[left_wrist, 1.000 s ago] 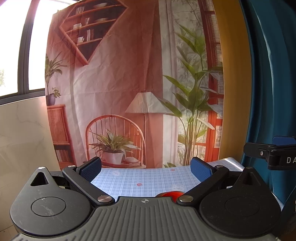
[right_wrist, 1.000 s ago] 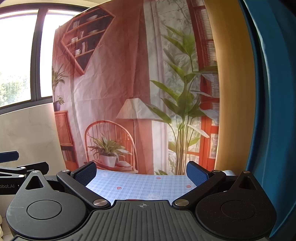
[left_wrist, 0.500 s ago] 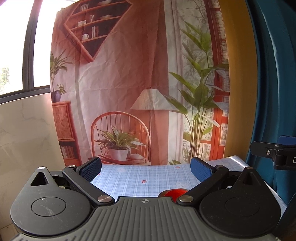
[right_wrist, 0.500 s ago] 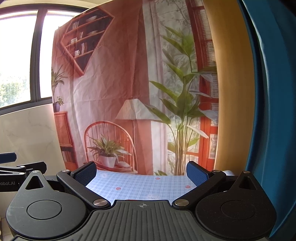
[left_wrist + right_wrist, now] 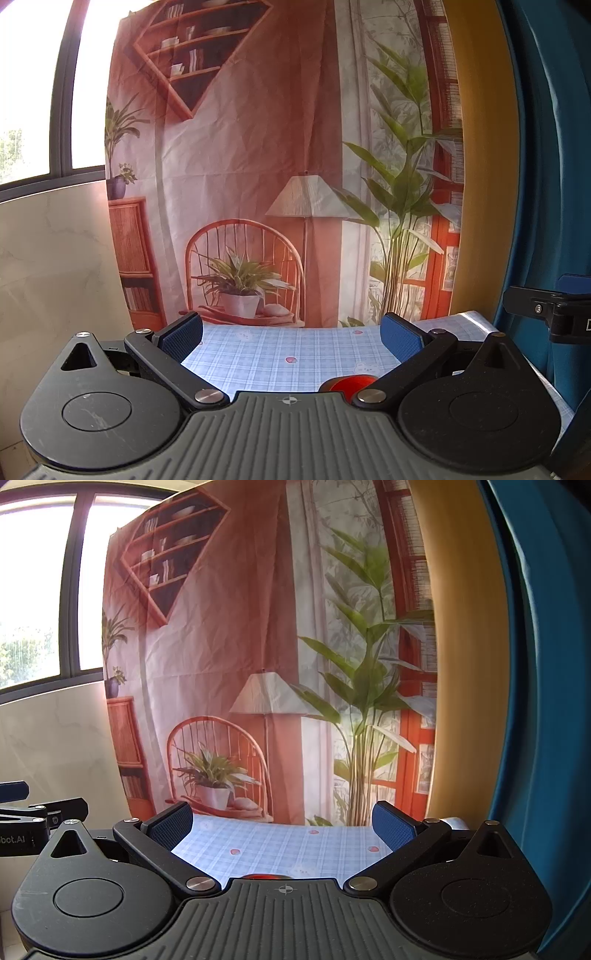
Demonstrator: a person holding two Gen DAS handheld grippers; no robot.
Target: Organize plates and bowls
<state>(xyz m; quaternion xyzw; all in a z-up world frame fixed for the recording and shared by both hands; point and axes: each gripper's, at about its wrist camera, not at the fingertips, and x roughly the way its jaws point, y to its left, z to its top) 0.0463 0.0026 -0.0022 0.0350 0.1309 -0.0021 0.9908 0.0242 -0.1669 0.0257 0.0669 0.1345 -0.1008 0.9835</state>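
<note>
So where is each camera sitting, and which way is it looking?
Left wrist: sits on the left claw, looking forward over the checked tablecloth at the printed room backdrop; its own open blue pads show, and the other claw pokes in at the right edge.
Right wrist: sits on the right claw, facing the same way; its open pads show, and the other claw pokes in at the left edge.
Shared: tablecloth, backdrop, and a red thing peeking over each claw's body.
</note>
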